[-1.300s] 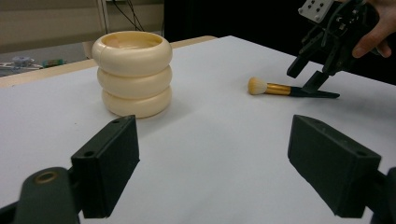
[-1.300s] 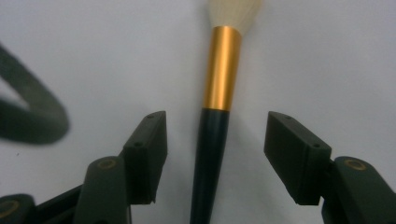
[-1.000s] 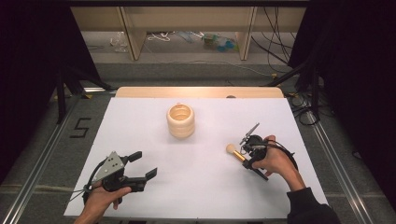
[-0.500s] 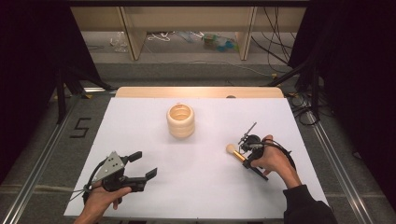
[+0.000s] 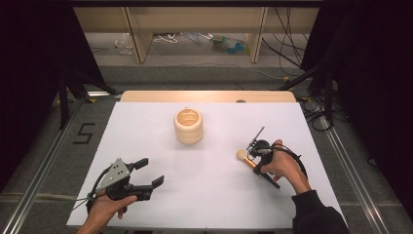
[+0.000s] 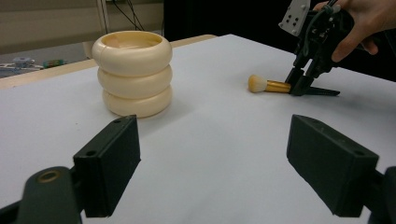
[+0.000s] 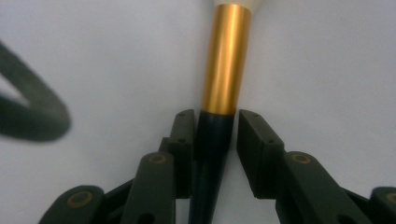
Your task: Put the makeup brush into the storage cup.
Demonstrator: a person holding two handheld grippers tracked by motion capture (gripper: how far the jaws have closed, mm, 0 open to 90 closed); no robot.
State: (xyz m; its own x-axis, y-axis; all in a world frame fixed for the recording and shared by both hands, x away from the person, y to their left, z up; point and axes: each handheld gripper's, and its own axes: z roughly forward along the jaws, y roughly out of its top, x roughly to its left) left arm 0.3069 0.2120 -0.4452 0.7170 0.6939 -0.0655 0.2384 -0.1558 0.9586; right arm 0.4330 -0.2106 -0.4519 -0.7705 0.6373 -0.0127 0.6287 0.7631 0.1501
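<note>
Table (image 5: 214, 195): white top with a pale wooden strip along its far edge; dark floor on both sides, with a "5" marked on the floor to the left.
Ringed pot (image 5: 188, 126): cream, shaped like three stacked rings, open at the top, upright at the middle of the far half of the table; in the left gripper view (image 6: 132, 72) it stands ahead and to the left, well apart from both grippers.
Makeup brush (image 5: 246, 160): lies flat on the right half of the table, pale bristle head pointing left toward the centre, gold ferrule behind it, dark handle running back under the right hand.
Path between brush and pot: bare white table.
Right gripper (image 5: 254, 165): held low over the brush with its tips down at the table; in the right gripper view (image 7: 215, 140) the jaws straddle the dark handle just behind the gold ferrule, the left jaw against it and the right with a thin gap, so not clamped.
Left gripper (image 5: 148, 175): at the near left corner, jaws spread wide, nothing between them; in its own view (image 6: 224, 172) only table shows in the gap.
</note>
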